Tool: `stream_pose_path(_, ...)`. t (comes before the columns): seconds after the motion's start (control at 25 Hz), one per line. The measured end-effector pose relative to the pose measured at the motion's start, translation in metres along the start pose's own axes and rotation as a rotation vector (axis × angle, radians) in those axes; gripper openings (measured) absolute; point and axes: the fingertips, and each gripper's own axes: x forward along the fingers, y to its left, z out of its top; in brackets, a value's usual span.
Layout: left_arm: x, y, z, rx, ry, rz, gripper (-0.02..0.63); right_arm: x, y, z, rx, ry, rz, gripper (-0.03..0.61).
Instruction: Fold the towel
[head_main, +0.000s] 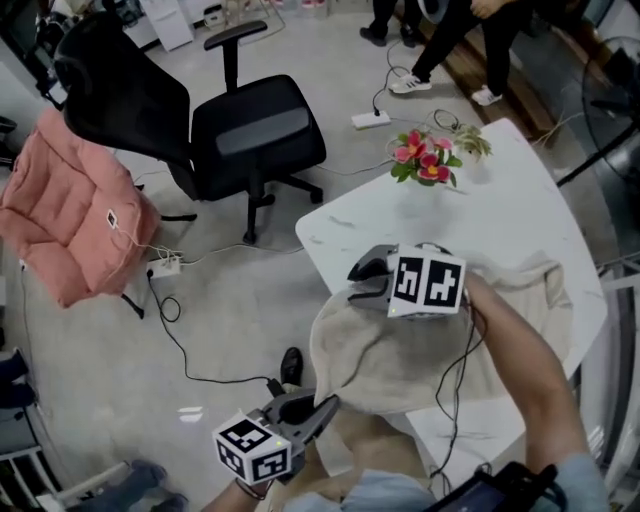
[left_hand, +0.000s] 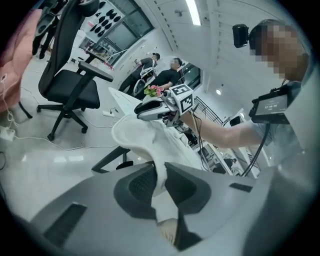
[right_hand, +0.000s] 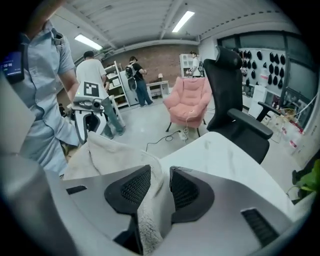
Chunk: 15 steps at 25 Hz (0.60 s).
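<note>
Towel (head_main: 400, 360) lay bunched on the near end of the white counter (head_main: 500, 190), one side spilling past its edge. Left claw (head_main: 325, 408), off the counter beside that edge, was clamped tight on a hanging corner. Right claw (head_main: 357, 283) sat at the towel's far edge, jaws apart, a fold lying loosely between them.

Left gripper (head_main: 322, 410) clamped, right gripper (head_main: 357, 283) parted

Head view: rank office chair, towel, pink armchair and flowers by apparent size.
1. office chair
2. towel: close to the chair and partly hidden, so the order of these two is unsure
3. pink armchair: cut off by the frame edge
4. flowers
</note>
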Motion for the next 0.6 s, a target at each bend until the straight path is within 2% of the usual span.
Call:
stream_pose_path(0.24, -0.002, 0.004, 0.0, -0.018, 0.01, -0.006, 0.041, 0.012, 0.0, -0.001, -0.08, 0.057, 0.02, 0.152)
stream_pose_path(0.28, -0.002, 0.004, 0.0, -0.019, 0.011, -0.007, 0.041, 0.013, 0.003, -0.001, -0.099, 0.07, 0.029, 0.14)
stream_pose_path(0.36, -0.002, 0.006, 0.001, -0.021, 0.012, -0.01, 0.041, 0.016, 0.009, -0.001, -0.136, 0.089, 0.053, 0.063)
stream_pose_path(0.44, -0.001, 0.007, 0.002, -0.02, 0.014, -0.01, 0.041, 0.017, 0.008, 0.0, -0.165, 0.093, 0.049, 0.049)
stream_pose_path(0.52, -0.001, 0.006, 0.007, -0.013, 0.014, -0.009, 0.041, 0.008, -0.005, 0.004, -0.172, 0.074, -0.01, 0.044)
stream_pose_path(0.6, -0.002, 0.004, 0.016, -0.004, 0.011, -0.006, 0.041, -0.013, -0.032, 0.019, -0.181, 0.024, -0.135, 0.043)
